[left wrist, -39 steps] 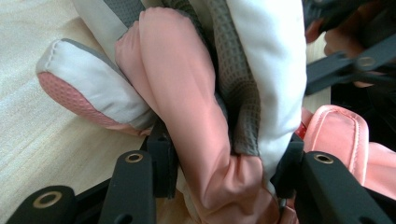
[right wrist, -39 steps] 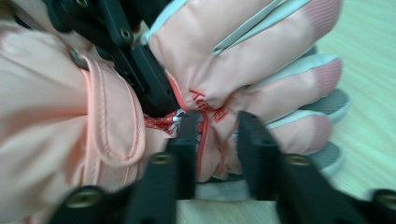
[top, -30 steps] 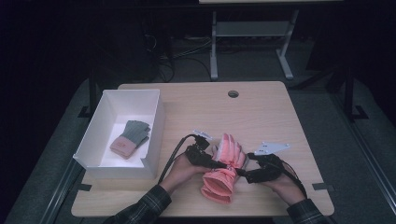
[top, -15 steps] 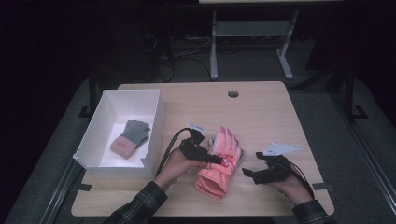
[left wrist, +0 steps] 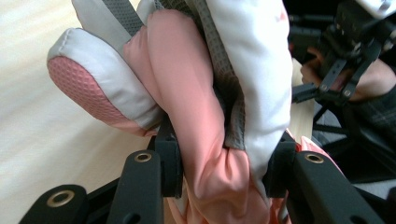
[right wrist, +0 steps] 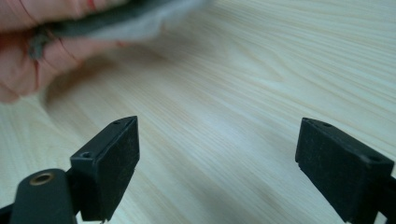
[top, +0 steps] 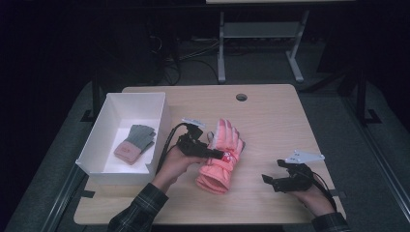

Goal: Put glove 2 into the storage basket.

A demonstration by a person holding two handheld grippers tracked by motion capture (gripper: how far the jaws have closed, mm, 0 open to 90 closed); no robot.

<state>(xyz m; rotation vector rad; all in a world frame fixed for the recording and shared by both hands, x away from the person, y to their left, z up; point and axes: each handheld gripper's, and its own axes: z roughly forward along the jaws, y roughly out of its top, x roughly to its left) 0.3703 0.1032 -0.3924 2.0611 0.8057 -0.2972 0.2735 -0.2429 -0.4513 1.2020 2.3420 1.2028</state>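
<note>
Counter (top: 270, 116): a light wooden top is seen from above, with a round cable hole (top: 241, 97) near the far edge.
Pink glove (top: 221, 157): a padded pink and white ski glove is laid near the middle of the counter, slightly toward the near edge, its cuff pointed at the near edge and its finger end at the far edge.
Left gripper (top: 218, 155): it is held by the left hand (top: 173, 165) and reached in from the glove's left side; its fingers are clamped on a bunched fold of the pink glove, as is seen close up in the left gripper view, where pink and white fabric is pinched between the two black pads (left wrist: 169, 154).
Right gripper (top: 266, 180): it is held by the right hand (top: 314, 197) near the near right corner of the counter, well apart from the glove; its fingers are spread wide with nothing between them, and bare wood is seen between them in the right gripper view.
White box (top: 159, 113): an open white bin is placed along the left edge of the counter.
Small glove (top: 135, 143): a grey knit glove with a pink cuff is laid flat inside the white box.
</note>
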